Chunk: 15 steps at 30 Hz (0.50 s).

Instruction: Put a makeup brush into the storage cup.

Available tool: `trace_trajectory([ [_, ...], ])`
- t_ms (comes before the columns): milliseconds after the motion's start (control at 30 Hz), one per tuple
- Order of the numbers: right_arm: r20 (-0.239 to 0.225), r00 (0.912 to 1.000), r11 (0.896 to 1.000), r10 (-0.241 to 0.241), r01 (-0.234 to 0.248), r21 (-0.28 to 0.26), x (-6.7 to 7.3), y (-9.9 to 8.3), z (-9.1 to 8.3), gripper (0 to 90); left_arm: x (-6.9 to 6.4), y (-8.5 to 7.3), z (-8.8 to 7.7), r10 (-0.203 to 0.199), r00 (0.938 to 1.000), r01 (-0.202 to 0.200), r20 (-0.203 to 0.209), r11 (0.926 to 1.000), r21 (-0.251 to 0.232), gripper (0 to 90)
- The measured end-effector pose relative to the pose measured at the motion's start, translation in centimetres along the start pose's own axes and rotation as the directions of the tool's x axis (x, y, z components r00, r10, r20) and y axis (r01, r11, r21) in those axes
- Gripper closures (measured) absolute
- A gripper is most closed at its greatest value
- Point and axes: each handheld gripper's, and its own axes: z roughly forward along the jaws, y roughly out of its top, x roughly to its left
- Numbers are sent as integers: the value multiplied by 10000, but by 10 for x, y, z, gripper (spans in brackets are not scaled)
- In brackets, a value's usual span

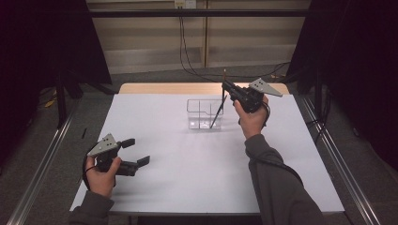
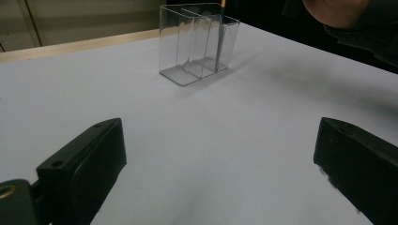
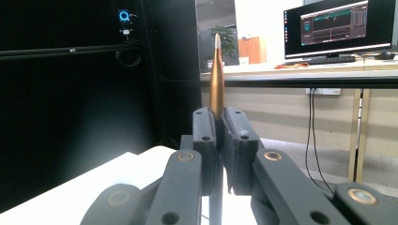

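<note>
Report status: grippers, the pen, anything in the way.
Right hand-held gripper shut on pen, above clear holder. Left hand-held gripper open, low over table. Nothing in the way.

No text, label, brand or number can be read. A monitor [image 3: 339, 26] far right in the right gripper view carries lines of writing and a graph, too small to make out. A small device [image 3: 124, 16] at far left shows a glowing blue ring symbol, without legible lettering.
</note>
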Motion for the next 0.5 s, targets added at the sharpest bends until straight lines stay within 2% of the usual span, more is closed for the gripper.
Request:
trace_trajectory([
  [167,-93,10000,10000,-35,35,24,3,-2,2,842,-1,0,0,-108,9999,108,-1,9999,-80,25],
  [500,-187,9997,9998,-144,146,111,6,-7,4,842,0,0,-1,9,10000,-9,-22,10000,-31,24],
])
